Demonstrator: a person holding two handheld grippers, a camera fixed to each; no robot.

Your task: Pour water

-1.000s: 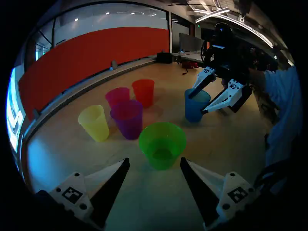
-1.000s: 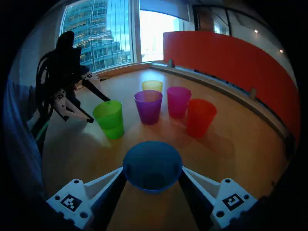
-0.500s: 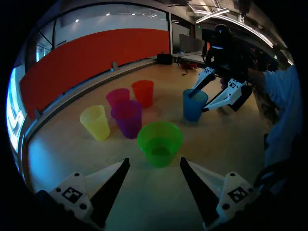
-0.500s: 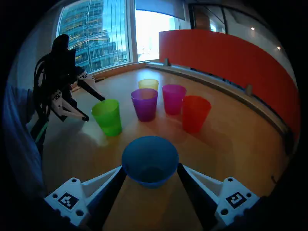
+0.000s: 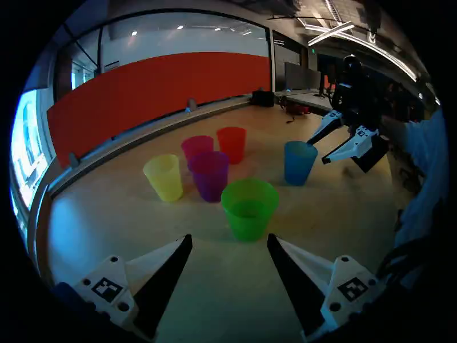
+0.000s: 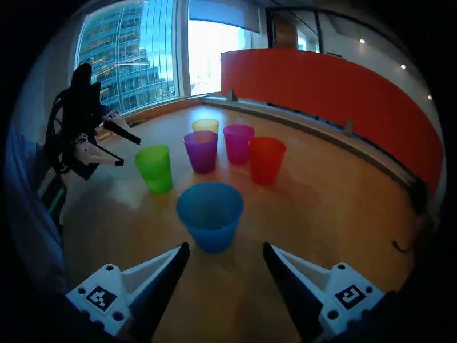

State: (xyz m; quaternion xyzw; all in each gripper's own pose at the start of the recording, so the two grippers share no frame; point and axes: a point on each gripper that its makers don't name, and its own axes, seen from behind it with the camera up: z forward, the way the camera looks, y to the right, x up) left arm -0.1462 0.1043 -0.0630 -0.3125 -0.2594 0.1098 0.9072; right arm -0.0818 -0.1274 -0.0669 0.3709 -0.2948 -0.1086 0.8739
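Several plastic cups stand upright on a wooden table top [image 5: 114, 228]. In the left gripper view the green cup [image 5: 249, 208] stands just ahead of my open left gripper [image 5: 227, 237], untouched. Behind it are the purple cup [image 5: 209, 175], yellow cup [image 5: 164, 177], magenta cup [image 5: 197, 147] and red cup [image 5: 232, 144]. The blue cup [image 5: 299, 162] stands to the right, with the right gripper [image 5: 317, 152] open just beyond it. In the right gripper view the blue cup [image 6: 210, 216] stands free ahead of my open right gripper [image 6: 224, 246]. The green cup [image 6: 154, 167] stands near the left gripper [image 6: 130, 153].
An orange wall [image 5: 154, 80] with a low ledge runs along the far side of the table. Tall windows [image 6: 131, 63] stand behind the left gripper. A blue sleeve [image 5: 425, 148] holds the right gripper. A dark cable [image 6: 400, 246] lies at the right.
The right gripper has opened off the blue cup and drawn back, leaving it standing. The left gripper has also pulled back from the green cup.
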